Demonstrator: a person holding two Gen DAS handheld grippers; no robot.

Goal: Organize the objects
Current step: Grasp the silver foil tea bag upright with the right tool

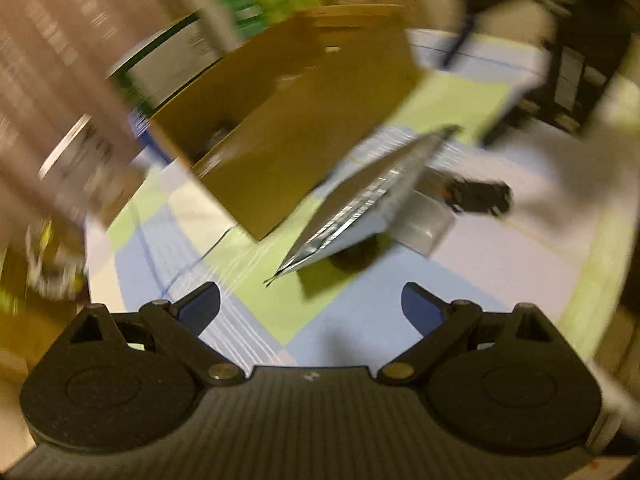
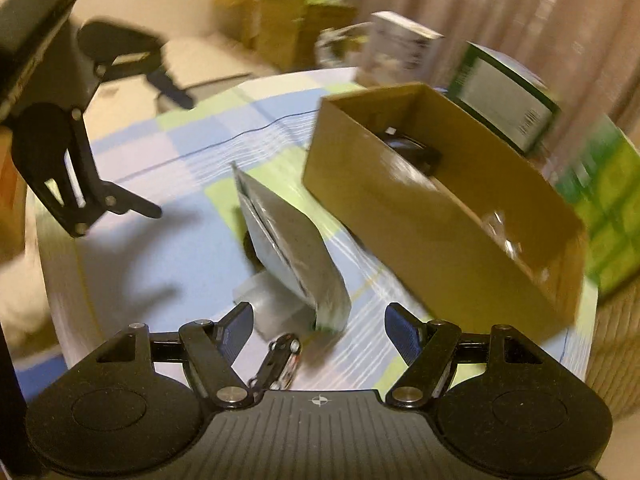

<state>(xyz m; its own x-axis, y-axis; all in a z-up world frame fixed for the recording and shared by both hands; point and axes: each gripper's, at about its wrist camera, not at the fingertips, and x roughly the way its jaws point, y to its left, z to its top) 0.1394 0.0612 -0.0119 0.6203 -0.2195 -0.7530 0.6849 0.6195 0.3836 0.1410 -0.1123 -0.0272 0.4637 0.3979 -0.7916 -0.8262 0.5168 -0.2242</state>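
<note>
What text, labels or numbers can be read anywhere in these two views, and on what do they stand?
None can be read.
White label on the green box: print and a barcode-like patch, too blurred.
White box behind the cardboard box: dark marks, unreadable.
Silver pouch: striped edge only, no legible words.
Right gripper body: a small crosshair sign, no letters.
</note>
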